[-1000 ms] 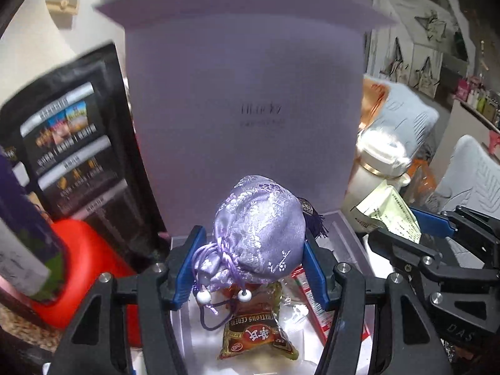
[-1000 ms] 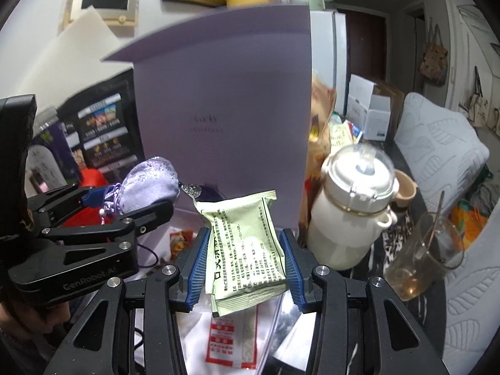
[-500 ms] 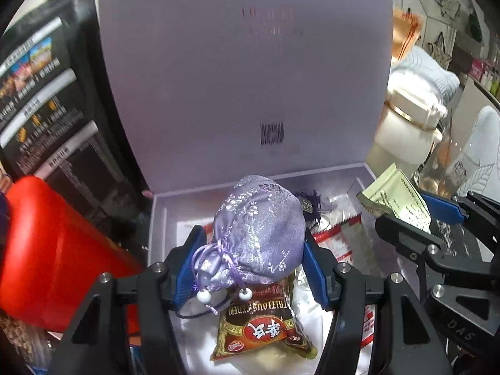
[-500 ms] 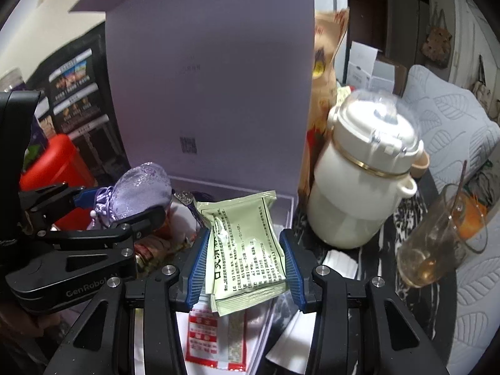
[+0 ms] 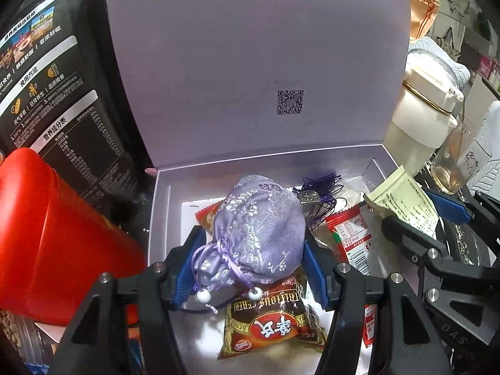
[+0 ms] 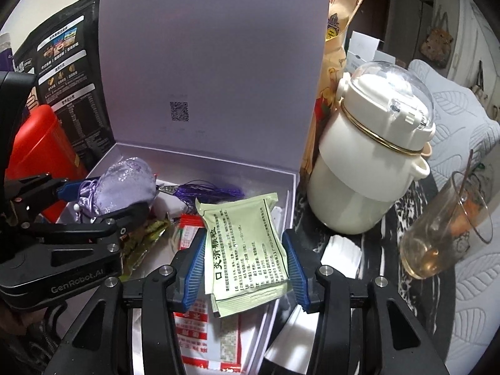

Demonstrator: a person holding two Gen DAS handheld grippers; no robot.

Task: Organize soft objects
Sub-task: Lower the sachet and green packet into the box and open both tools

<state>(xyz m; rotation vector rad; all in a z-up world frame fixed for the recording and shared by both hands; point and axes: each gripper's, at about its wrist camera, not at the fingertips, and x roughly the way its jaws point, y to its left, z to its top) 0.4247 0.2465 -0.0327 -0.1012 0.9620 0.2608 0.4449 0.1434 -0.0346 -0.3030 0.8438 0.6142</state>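
Two grippers, each clamped on one soft item: left gripper squeezing a shiny lilac brocade drawstring pouch, right gripper pinching a flat pale-green sachet, both held over the open lavender cardboard box. Below, several crinkly snack packets, partly hidden; exact count unclear. Beside, one cream kettle, one glass cup.

Both grippers are brought lower and closer to the open lilac box than a second ago: the purple pouch and green sachet are now held over its interior, its lid looming at 12 o'clock.
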